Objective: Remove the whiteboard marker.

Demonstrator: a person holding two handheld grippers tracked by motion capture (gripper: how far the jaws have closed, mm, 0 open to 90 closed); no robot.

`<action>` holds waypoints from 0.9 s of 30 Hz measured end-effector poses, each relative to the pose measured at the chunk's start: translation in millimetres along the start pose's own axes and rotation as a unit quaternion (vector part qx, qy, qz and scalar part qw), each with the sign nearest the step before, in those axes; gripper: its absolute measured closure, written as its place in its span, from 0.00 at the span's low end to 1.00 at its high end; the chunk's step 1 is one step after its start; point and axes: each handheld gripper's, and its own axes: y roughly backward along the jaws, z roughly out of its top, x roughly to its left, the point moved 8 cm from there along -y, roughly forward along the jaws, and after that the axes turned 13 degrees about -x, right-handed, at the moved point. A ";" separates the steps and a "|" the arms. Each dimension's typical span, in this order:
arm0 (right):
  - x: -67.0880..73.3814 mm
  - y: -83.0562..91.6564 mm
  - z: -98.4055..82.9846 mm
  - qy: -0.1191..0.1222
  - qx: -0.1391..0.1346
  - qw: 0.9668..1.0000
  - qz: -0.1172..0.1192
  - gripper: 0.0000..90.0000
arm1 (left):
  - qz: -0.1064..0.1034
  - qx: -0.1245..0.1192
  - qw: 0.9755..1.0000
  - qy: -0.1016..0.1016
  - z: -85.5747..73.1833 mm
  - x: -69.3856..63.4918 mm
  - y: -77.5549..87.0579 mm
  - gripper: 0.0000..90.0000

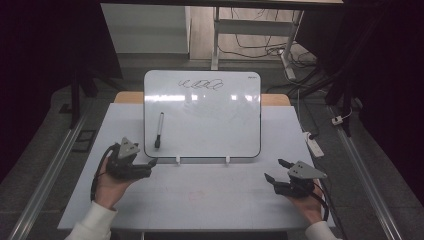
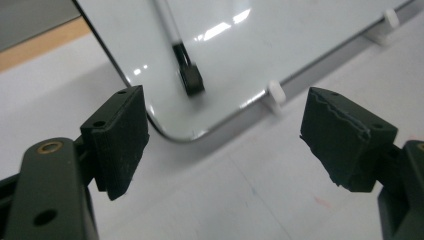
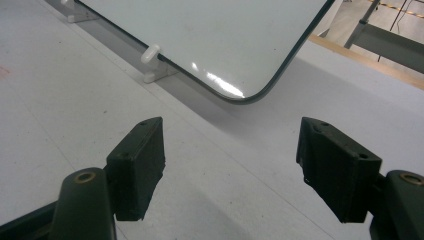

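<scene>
Both grippers (fingers apart, seemingly empty) flank the whiteboard.

**Both claws open and empty, held low at either side**

The person's left hand comes in from the bottom left of the high view, palm up under the black two-jaw left claw with its grey three-cornered plate on top. Its jaws point to the right and slightly forward, standing wide apart with nothing between the pads.

The right hand enters from the bottom right, cradling the black right claw, also capped with a grey plate. That claw points left and forward. Its jaws gape wide too, pads bare. A white sleeve cuff covers each wrist.
</scene>
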 end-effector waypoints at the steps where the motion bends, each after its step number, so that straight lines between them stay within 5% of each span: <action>1: 0.3 0.0 -0.4 -0.001 0.000 1.000 0.000 0.30 | 0.000 0.000 1.000 0.000 0.0 0.0 0.0 0.23; 10: 2.0 -0.6 -3.2 0.004 0.008 1.000 -0.001 0.31 | 0.022 0.014 1.000 -0.008 28.9 15.4 -40.4 0.30; 19: 2.4 -1.2 -5.3 0.005 0.014 1.000 -0.003 0.31 | 0.057 0.024 0.998 -0.017 40.4 31.7 -70.6 0.38; 27: 0.7 -1.2 -7.3 0.006 0.018 1.000 -0.008 0.31 | 0.077 0.025 0.997 -0.002 46.0 45.1 -92.4 0.51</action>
